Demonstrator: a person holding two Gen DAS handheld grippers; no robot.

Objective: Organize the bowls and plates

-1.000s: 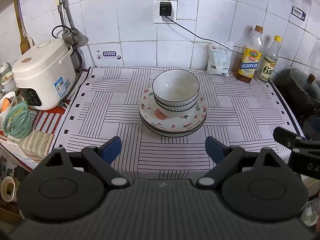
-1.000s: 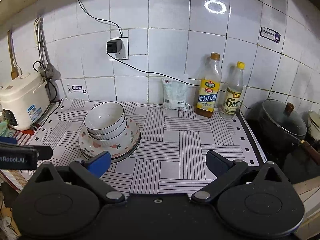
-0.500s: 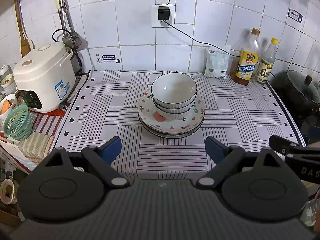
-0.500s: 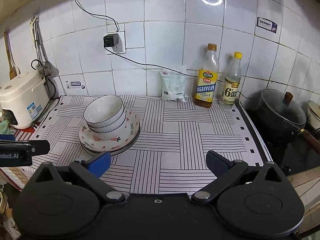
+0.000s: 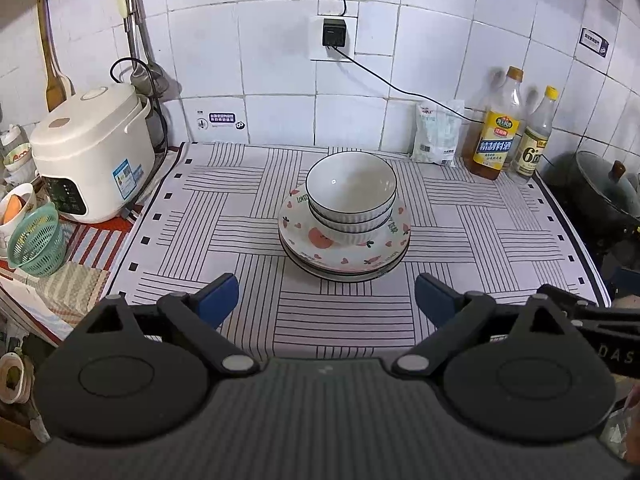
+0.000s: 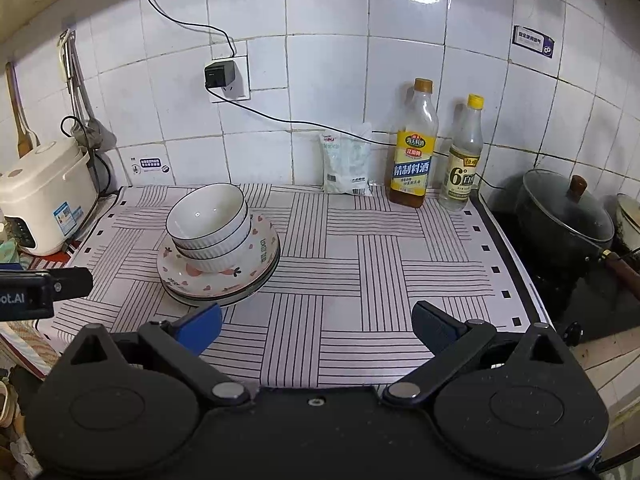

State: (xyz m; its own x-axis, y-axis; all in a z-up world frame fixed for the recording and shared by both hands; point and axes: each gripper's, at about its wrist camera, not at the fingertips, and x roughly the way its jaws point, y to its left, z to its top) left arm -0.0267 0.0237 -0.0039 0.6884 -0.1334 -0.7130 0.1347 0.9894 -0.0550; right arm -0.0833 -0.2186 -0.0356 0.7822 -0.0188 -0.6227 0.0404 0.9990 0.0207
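Nested white ribbed bowls sit on a stack of plates; the top plate is pink with a fruit print. The stack stands mid-counter on a striped cloth. My left gripper is open and holds nothing, pulled back near the counter's front edge, straight before the stack. My right gripper is open and holds nothing too, with the stack ahead to its left.
A white rice cooker stands at the left, with a green basket beside it. Two bottles and a white packet line the back wall. A dark lidded pot sits on the stove at right.
Both grippers have drawn back and risen slightly from the counter, so the stack looks smaller and farther. The bowls and plates have not moved. Both grippers stay open.
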